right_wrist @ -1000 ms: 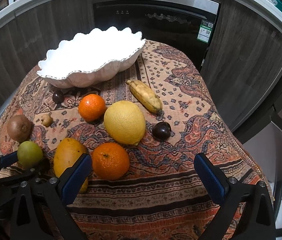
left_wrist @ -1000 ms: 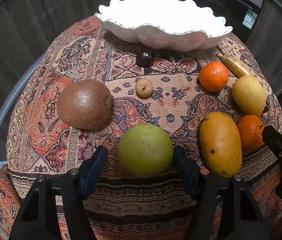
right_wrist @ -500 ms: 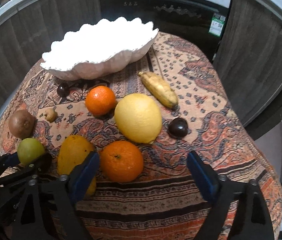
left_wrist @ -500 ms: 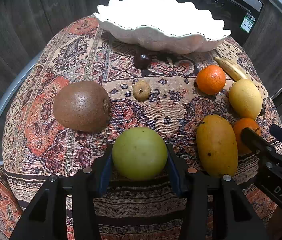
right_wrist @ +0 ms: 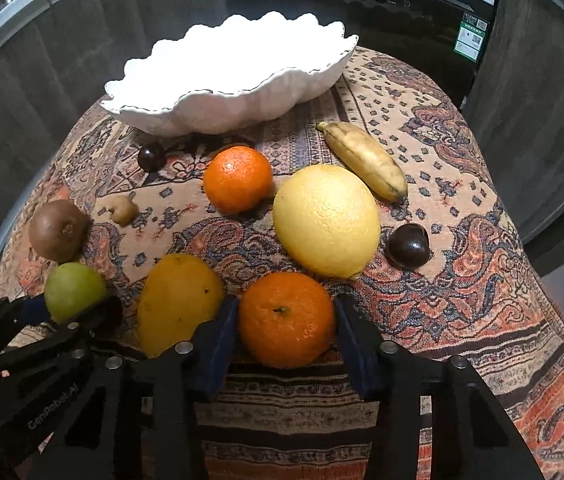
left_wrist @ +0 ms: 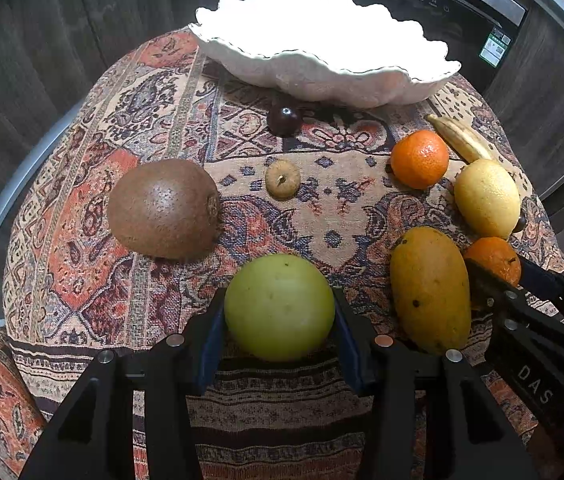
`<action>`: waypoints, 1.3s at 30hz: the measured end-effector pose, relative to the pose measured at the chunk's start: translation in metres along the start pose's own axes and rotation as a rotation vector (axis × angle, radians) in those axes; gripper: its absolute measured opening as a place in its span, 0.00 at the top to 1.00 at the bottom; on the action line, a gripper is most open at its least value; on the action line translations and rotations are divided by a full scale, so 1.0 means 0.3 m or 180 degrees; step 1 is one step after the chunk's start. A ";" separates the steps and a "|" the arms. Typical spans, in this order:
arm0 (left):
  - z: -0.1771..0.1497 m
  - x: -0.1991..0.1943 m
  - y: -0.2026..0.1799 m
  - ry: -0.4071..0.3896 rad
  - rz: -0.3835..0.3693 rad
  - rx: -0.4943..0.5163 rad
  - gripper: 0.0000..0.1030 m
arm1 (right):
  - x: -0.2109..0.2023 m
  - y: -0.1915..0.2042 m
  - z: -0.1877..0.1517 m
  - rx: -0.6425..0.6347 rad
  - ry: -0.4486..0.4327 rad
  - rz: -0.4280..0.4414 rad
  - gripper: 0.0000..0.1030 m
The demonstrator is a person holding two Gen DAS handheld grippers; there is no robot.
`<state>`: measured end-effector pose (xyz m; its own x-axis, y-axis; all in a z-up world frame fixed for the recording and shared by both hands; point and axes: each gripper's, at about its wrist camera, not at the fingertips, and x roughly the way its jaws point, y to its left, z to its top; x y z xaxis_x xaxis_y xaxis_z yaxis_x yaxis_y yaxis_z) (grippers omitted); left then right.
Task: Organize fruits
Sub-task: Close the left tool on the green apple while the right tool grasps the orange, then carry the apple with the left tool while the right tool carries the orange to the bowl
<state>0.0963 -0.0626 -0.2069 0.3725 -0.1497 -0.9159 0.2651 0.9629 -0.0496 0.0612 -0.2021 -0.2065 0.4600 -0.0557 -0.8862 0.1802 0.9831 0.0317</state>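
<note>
My left gripper (left_wrist: pixel 279 320) is shut on a green apple (left_wrist: pixel 279 306) that rests on the patterned cloth near the table's front edge; the apple also shows in the right wrist view (right_wrist: pixel 73 290). My right gripper (right_wrist: pixel 286 332) is shut on the near orange (right_wrist: pixel 286 318), its blue pads touching both sides. A white scalloped bowl (right_wrist: pixel 209 114) stands at the back, also in the left wrist view (left_wrist: pixel 322 80). A mango (left_wrist: pixel 430 288), lemon (right_wrist: pixel 326 220), second orange (right_wrist: pixel 237 178), banana (right_wrist: pixel 366 160) and kiwi (left_wrist: pixel 163 208) lie around.
Two dark plums (right_wrist: pixel 408 246) (left_wrist: pixel 285 120) and a small tan fruit (left_wrist: pixel 282 179) lie on the cloth (left_wrist: pixel 338 216). Dark cabinets and an oven stand behind the table. The cloth drops off at the front edge beneath both grippers.
Both grippers moved forward and closed: the left onto the green apple, the right onto the near orange. The other fruits have not moved.
</note>
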 end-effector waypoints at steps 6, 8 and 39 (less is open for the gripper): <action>-0.002 -0.052 -0.011 -0.0083 0.0016 0.0036 0.54 | -0.051 -0.001 0.007 -0.0014 -0.0121 -0.0018 0.53; 0.002 -0.074 -0.011 -0.0114 0.0003 0.0035 0.54 | -0.069 -0.002 0.013 -0.0008 -0.0150 -0.0024 0.53; 0.361 -0.338 0.030 -0.0770 -0.0017 0.0081 0.53 | -0.313 0.036 0.359 -0.0115 -0.0922 0.0080 0.54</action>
<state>0.1571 -0.0629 -0.0712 0.5724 -0.2071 -0.7934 0.2889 0.9565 -0.0413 0.1135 -0.2050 -0.0731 0.6939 -0.0736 -0.7163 0.1369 0.9901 0.0308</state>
